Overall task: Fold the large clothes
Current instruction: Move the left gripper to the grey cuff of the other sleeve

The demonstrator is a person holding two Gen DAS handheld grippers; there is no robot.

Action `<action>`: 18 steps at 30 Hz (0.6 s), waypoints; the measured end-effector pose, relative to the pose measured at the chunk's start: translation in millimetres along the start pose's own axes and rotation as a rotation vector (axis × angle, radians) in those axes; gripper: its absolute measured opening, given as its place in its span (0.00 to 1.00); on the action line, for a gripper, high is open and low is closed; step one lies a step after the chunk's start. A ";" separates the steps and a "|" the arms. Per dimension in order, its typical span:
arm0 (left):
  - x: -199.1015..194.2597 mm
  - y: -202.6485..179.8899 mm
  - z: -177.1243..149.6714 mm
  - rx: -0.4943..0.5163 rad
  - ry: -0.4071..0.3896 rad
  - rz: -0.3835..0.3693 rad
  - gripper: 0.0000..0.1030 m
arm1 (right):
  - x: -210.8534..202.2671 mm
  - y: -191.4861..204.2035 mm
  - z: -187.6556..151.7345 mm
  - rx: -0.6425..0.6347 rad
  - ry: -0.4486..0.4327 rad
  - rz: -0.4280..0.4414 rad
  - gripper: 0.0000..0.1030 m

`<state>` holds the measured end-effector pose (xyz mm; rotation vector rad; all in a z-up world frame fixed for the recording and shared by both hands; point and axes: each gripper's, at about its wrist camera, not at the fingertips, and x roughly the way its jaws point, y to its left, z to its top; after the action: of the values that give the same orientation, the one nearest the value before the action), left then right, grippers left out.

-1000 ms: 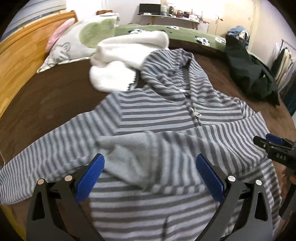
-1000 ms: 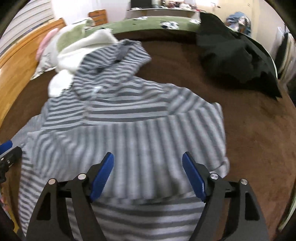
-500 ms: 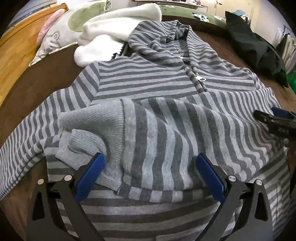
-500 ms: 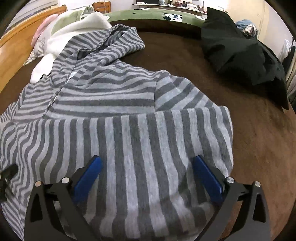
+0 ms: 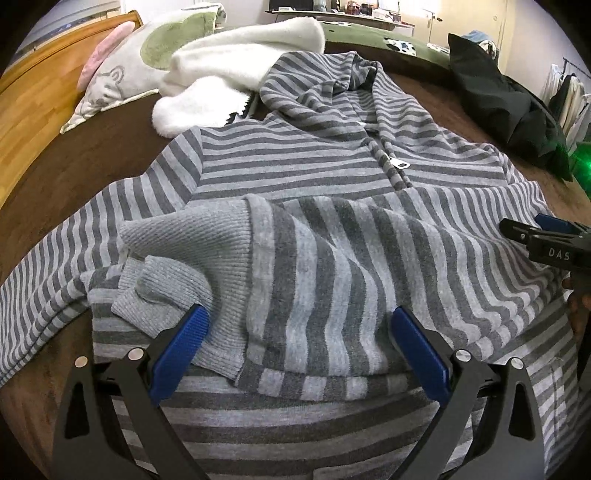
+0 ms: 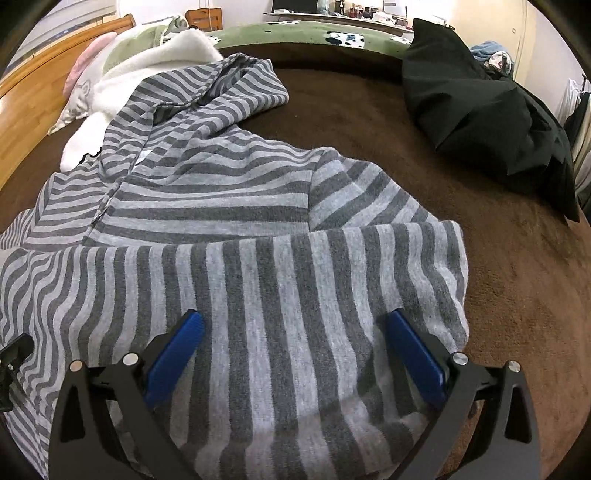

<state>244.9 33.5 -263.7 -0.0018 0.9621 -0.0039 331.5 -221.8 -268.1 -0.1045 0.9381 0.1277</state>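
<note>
A grey striped zip hoodie [image 5: 295, 166] lies face up on the brown bed cover [image 5: 92, 162], hood toward the far side. Its right sleeve [image 5: 351, 266] is folded across the chest, and the plain grey ribbed cuff [image 5: 184, 251] rests on the body. My left gripper [image 5: 299, 332] is open, low over the cuff end of the sleeve. My right gripper [image 6: 295, 336] is open, low over the shoulder end of the folded sleeve [image 6: 258, 295]. The right gripper also shows at the right edge of the left wrist view [image 5: 546, 240]. The other sleeve [image 5: 55, 258] lies spread out to the left.
A white fluffy garment [image 5: 229, 66] and a pillow [image 5: 122, 74] lie beyond the hood. A black garment [image 6: 480, 110] is heaped at the far right. A wooden bed frame [image 5: 33, 96] runs along the left. A green blanket [image 6: 295, 33] lies at the far end.
Both grippers have come down and forward over the hoodie. The folded sleeve has settled flat across the chest. Both stay open.
</note>
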 end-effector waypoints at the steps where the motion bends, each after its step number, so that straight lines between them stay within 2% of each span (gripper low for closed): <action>1: -0.7 0.7 0.5 -0.002 0.000 -0.002 0.94 | -2.9 1.9 -0.3 -0.012 -0.010 -0.010 0.96; 4: -9.0 4.8 6.1 -0.001 0.011 0.009 0.94 | -16.4 8.0 -0.4 -0.044 -0.045 -0.036 0.95; 10: -63.7 43.9 16.0 -0.067 -0.070 0.066 0.94 | -51.7 25.5 1.7 -0.044 -0.087 0.009 0.95; 14: -107.5 91.8 9.3 -0.123 -0.105 0.127 0.94 | -67.5 48.3 2.4 -0.064 -0.092 0.039 0.95; 18: -139.8 153.7 -13.3 -0.231 -0.107 0.194 0.94 | -80.3 78.1 3.8 -0.100 -0.090 0.068 0.95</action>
<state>154.5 187.7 -157.2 -0.1203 0.8483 0.2836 275.5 -149.2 -203.6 -0.1584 0.8461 0.2404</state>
